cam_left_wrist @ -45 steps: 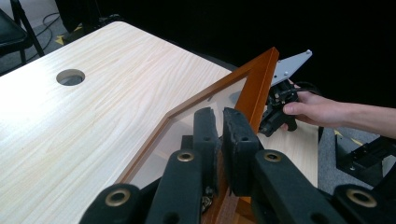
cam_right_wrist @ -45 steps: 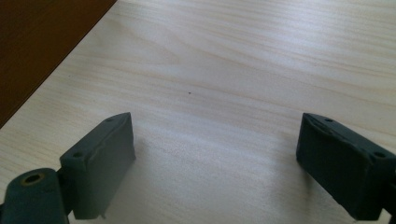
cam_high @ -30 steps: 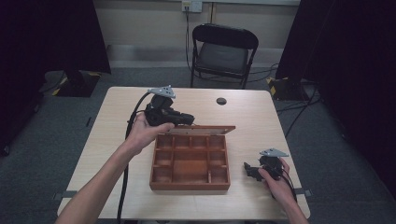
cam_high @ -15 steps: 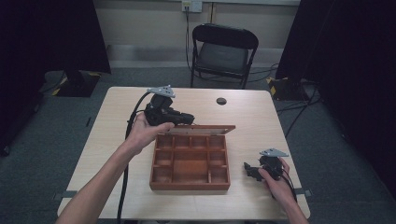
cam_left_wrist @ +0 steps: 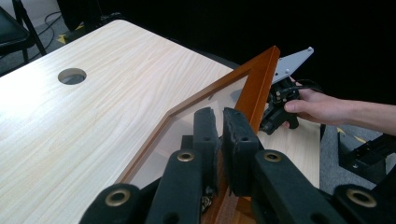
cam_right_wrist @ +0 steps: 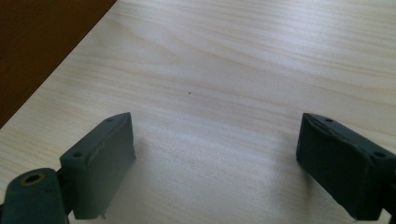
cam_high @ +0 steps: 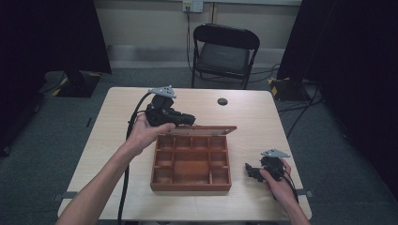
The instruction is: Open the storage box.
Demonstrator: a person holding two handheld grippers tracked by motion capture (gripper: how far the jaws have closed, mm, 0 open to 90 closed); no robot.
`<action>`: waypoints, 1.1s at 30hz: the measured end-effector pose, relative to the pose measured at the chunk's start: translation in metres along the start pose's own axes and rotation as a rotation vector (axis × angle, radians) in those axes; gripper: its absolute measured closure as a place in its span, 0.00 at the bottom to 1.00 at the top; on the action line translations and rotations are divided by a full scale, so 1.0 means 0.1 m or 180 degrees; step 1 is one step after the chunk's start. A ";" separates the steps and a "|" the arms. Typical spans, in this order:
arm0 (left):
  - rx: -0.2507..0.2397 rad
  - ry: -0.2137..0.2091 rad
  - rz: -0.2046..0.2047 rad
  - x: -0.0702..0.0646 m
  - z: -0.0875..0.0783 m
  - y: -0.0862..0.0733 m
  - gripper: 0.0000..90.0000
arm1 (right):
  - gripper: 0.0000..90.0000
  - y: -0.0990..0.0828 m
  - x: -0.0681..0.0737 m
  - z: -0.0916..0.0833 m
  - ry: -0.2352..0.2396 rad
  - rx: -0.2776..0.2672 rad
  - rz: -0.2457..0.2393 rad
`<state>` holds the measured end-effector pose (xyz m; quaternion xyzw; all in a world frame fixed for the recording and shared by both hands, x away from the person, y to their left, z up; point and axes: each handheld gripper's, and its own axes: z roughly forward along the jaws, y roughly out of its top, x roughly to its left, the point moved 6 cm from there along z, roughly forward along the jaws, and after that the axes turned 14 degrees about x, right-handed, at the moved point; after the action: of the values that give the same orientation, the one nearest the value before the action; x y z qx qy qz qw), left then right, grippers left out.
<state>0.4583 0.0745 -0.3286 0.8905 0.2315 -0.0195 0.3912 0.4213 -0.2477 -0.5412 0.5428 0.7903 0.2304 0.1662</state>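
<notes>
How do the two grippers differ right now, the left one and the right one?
The left gripper is shut on the wooden box's lid, pinching its frame; the right gripper stands wide open with nothing between its jaws. The left gripper is held up at the box's far edge, while the right gripper sits low on the table, to the right of the box. Both have black jaws and a grey plate on top.

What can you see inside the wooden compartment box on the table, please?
The wooden box shows bare compartments in the high view. Its lid, held upright by the left tongs, hides part of the back row.
</notes>
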 end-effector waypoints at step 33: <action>-0.0006 0.0002 -0.0011 0.00 0.00 0.01 0.94 | 0.12 0.00 0.00 0.00 0.0000 0.0001 -0.0001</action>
<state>0.4590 0.0743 -0.3281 0.8898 0.2331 -0.0197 0.3919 0.4213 -0.2477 -0.5411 0.5428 0.7904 0.2303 0.1662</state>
